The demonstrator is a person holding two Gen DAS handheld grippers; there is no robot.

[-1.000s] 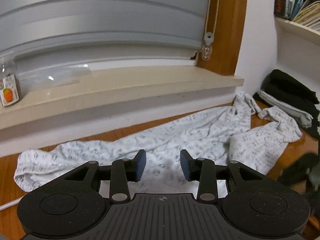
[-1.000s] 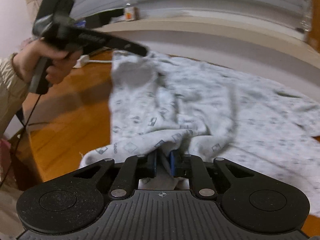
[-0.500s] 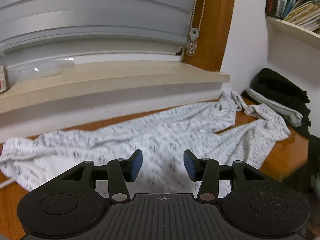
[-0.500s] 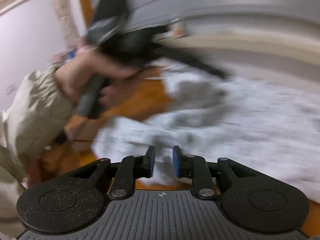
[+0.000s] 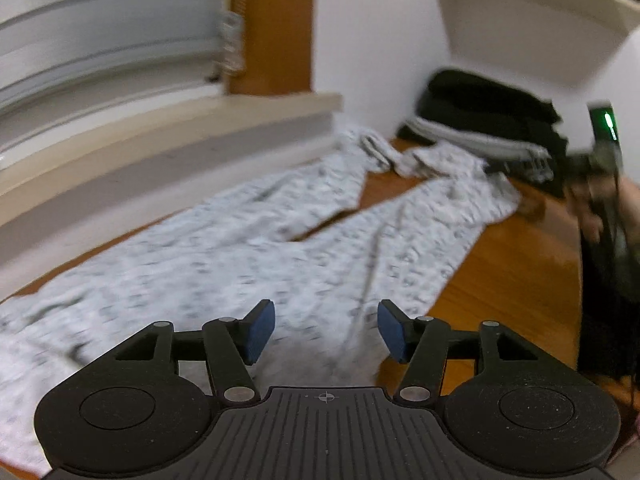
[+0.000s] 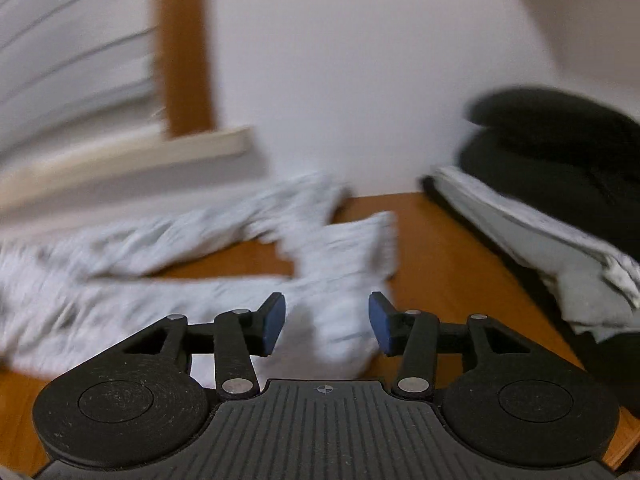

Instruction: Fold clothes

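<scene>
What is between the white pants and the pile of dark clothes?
Only bare wooden tabletop separates the patterned white pants from the dark clothes pile, seen in the right wrist view.

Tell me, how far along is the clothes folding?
Done: a dark and grey folded pile sits by the wall. In hand: nothing; the left hand-held gripper and right hand-held gripper are open above the patterned white trousers. Left: the trousers lie spread out, unfolded.

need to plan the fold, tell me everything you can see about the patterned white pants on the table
The patterned white pants look like soft, thin fabric, white with a small grey print. They lie spread and wrinkled on the wooden table, unfolded, below the window sill. Their two legs split apart toward the stack of dark folded clothes. Both the left gripper and right gripper are open over the fabric, gripping nothing.
</scene>
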